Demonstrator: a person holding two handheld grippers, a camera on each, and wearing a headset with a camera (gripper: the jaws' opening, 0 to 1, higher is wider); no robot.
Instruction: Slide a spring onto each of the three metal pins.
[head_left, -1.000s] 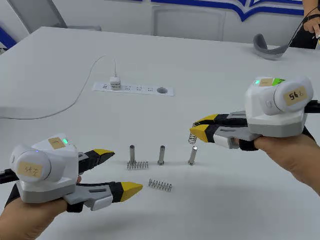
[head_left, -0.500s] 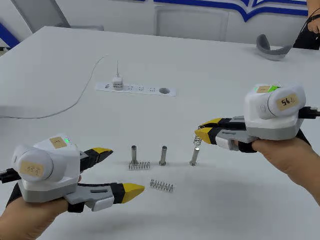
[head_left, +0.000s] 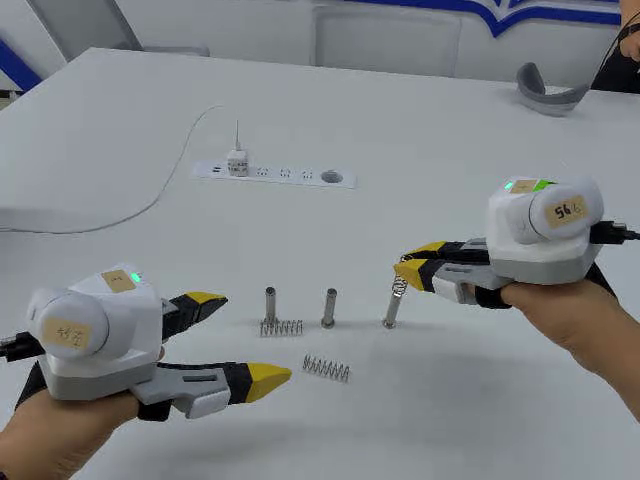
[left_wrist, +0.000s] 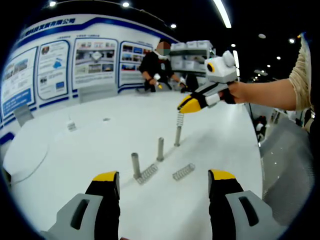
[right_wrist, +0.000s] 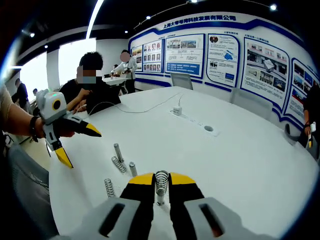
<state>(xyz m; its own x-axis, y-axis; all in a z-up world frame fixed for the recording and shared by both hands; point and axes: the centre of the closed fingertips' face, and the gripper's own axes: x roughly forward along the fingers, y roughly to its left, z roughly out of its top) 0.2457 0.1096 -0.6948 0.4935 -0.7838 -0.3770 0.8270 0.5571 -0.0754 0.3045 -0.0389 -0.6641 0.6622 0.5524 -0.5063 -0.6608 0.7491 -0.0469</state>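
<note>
right tool (head_left: 407, 270) clenches a thin coiled spring (head_left: 399, 287) atop an upright pin (head_left: 390, 312); left tool (head_left: 247, 336) released.

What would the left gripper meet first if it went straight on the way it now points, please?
Probably the spring lying by the nearest pin; the other loose spring lies about as near, and depth is hard to judge.

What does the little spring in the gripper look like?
The spring is a small coil of thin silvery wire, metal by its look. It stands nearly upright, pinched between the yellow tips of the right gripper, which is shut on it. Its lower end meets the top of the rightmost pin, which stands on the white table. Whether it has begun to slip over the pin is too small to tell.
</note>
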